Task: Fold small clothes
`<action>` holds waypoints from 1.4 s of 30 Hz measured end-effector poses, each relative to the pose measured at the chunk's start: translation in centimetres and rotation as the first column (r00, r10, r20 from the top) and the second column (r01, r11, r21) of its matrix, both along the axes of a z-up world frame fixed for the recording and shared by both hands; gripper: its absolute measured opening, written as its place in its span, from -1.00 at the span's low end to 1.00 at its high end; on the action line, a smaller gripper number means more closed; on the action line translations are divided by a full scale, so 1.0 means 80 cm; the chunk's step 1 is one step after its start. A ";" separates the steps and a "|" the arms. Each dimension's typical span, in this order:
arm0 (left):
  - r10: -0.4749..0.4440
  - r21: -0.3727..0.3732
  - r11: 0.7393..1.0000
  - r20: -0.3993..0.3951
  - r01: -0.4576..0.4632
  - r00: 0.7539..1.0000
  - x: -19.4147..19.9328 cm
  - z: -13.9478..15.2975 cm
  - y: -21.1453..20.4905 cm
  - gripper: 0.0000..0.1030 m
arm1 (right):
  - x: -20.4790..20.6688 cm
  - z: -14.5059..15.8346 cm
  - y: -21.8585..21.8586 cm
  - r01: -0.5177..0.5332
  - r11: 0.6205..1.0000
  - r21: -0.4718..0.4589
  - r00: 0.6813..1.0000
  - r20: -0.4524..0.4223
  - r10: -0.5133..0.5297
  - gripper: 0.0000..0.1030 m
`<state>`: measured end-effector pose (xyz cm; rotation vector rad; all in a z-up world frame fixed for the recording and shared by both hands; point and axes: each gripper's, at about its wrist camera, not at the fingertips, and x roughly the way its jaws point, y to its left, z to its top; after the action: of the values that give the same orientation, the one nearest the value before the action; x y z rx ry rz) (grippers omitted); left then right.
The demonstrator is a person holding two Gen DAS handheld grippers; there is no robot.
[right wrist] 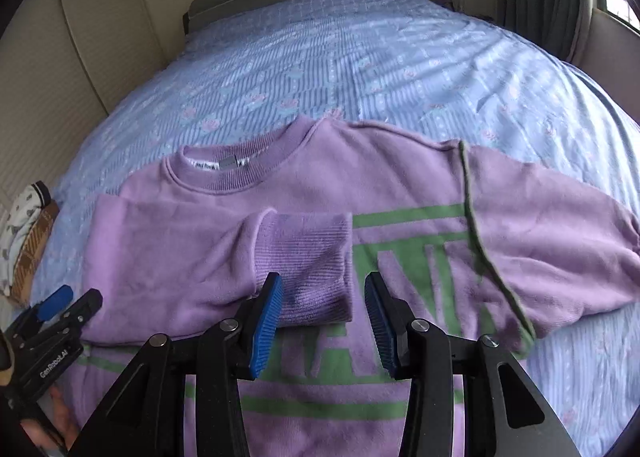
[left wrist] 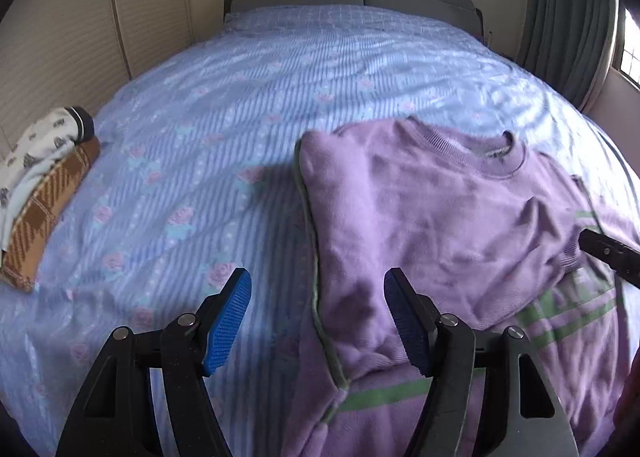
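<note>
Hovering open tongs (right wrist: 324,321) over lilac sweatshirt (right wrist: 400,193)

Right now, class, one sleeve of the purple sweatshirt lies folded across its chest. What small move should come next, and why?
Probably the right gripper, open and holding nothing, should go to the other sleeve and fold it across the sweatshirt. That sleeve still lies spread out sideways on the bedspread, while the folded sleeve's cuff already rests on the chest.

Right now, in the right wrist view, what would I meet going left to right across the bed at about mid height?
Folded clothes pile at the left edge → sweatshirt's folded-in left sleeve → its ribbed cuff → green chest print → green-piped shoulder seam → spread right sleeve → floral bedspread.
</note>
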<state>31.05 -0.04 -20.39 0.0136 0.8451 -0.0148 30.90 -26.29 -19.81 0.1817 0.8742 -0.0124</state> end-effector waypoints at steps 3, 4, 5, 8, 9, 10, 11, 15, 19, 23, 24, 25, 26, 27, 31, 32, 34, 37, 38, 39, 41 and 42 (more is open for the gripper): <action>-0.014 -0.005 1.000 0.035 0.014 0.999 -0.013 0.032 -0.013 0.34 | -0.033 0.029 -0.030 0.057 0.998 0.005 0.996 0.065 -0.057 0.16; -0.023 -0.008 1.000 0.047 0.023 0.999 -0.018 0.041 -0.021 0.34 | -0.044 0.038 -0.045 0.087 0.996 0.009 0.993 0.085 -0.088 0.22; -0.034 -0.011 0.999 0.056 0.035 0.998 -0.022 0.050 -0.032 0.35 | -0.058 0.046 -0.063 0.120 0.993 0.019 0.988 0.099 -0.122 0.29; -0.079 -0.016 0.997 0.070 0.081 0.994 -0.029 0.070 -0.074 0.36 | -0.096 0.060 -0.126 0.212 0.975 0.071 0.969 0.115 -0.219 0.31; -0.098 -0.017 0.995 0.073 0.099 0.993 -0.031 0.074 -0.091 0.36 | -0.109 0.062 -0.149 0.250 0.964 0.091 0.959 0.112 -0.259 0.31; -0.119 -0.016 0.993 0.077 0.120 0.990 -0.031 0.078 -0.109 0.36 | -0.121 0.062 -0.172 0.288 0.951 0.111 0.948 0.106 -0.299 0.31; -0.138 -0.015 0.990 0.083 0.140 0.987 -0.033 0.082 -0.128 0.36 | -0.130 0.059 -0.195 0.323 0.938 0.128 0.936 0.100 -0.336 0.31; -0.210 -0.010 0.977 0.098 0.212 0.973 -0.037 0.093 -0.202 0.36 | -0.159 0.044 -0.274 0.447 0.876 0.181 0.884 0.057 -0.463 0.31; -0.265 -0.005 0.964 0.097 0.267 0.959 -0.035 0.094 -0.268 0.36 | -0.175 0.030 -0.329 0.518 0.821 0.241 0.838 0.047 -0.543 0.31; -0.302 -0.008 0.953 0.094 0.304 0.949 -0.031 0.090 -0.321 0.36 | -0.175 0.009 -0.372 0.560 0.757 0.337 0.800 0.016 -0.600 0.31; -0.308 -0.005 0.951 0.093 0.309 0.947 -0.032 0.089 -0.331 0.36 | -0.173 0.003 -0.381 0.565 0.741 0.363 0.794 0.007 -0.608 0.31; -0.316 -0.002 0.948 0.092 0.317 0.944 -0.031 0.088 -0.342 0.36 | -0.172 -0.005 -0.390 0.567 0.725 0.390 0.788 -0.001 -0.616 0.31; -0.321 0.000 0.947 0.091 0.322 0.943 -0.031 0.086 -0.348 0.36 | -0.169 -0.012 -0.398 0.569 0.713 0.409 0.785 -0.011 -0.620 0.30; -0.325 0.003 0.945 0.089 0.326 0.942 -0.030 0.085 -0.354 0.36 | -0.165 -0.019 -0.404 0.570 0.701 0.429 0.782 -0.023 -0.622 0.26; -0.333 0.006 0.943 0.077 0.334 0.940 -0.027 0.076 -0.368 0.36 | -0.154 -0.043 -0.421 0.568 0.662 0.489 0.780 -0.063 -0.623 0.07; -0.334 0.008 0.943 0.074 0.334 0.940 -0.027 0.074 -0.370 0.36 | -0.150 -0.048 -0.424 0.565 0.655 0.502 0.782 -0.072 -0.619 0.00; -0.335 0.011 0.942 0.071 0.335 0.940 -0.027 0.070 -0.374 0.36 | -0.141 -0.061 -0.428 0.560 0.640 0.526 0.786 -0.092 -0.612 -0.04; -0.334 0.013 0.943 0.063 0.334 0.941 -0.029 0.065 -0.374 0.36 | -0.130 -0.075 -0.434 0.560 0.618 0.552 0.780 -0.099 -0.618 -0.13; -0.332 0.015 0.943 0.060 0.332 0.941 -0.029 0.065 -0.372 0.36 | -0.127 -0.076 -0.435 0.558 0.615 0.557 0.779 -0.097 -0.619 -0.36; -0.331 0.015 0.944 0.059 0.330 0.942 -0.030 0.065 -0.370 0.36 | -0.124 -0.075 -0.435 0.547 0.615 0.568 0.784 -0.090 -0.614 -0.60; -0.321 0.011 0.947 0.065 0.321 0.945 -0.032 0.070 -0.360 0.36 | -0.124 -0.065 -0.434 0.526 0.631 0.571 0.792 -0.059 -0.607 -0.70; -0.314 0.009 0.949 0.069 0.314 0.947 -0.033 0.073 -0.354 0.36 | -0.123 -0.051 -0.426 0.522 0.661 0.539 0.795 -0.027 -0.606 -0.71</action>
<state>28.41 -28.36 -14.57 0.1459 0.7656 -0.3138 21.05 -60.37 -23.91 0.9674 0.6117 -0.3498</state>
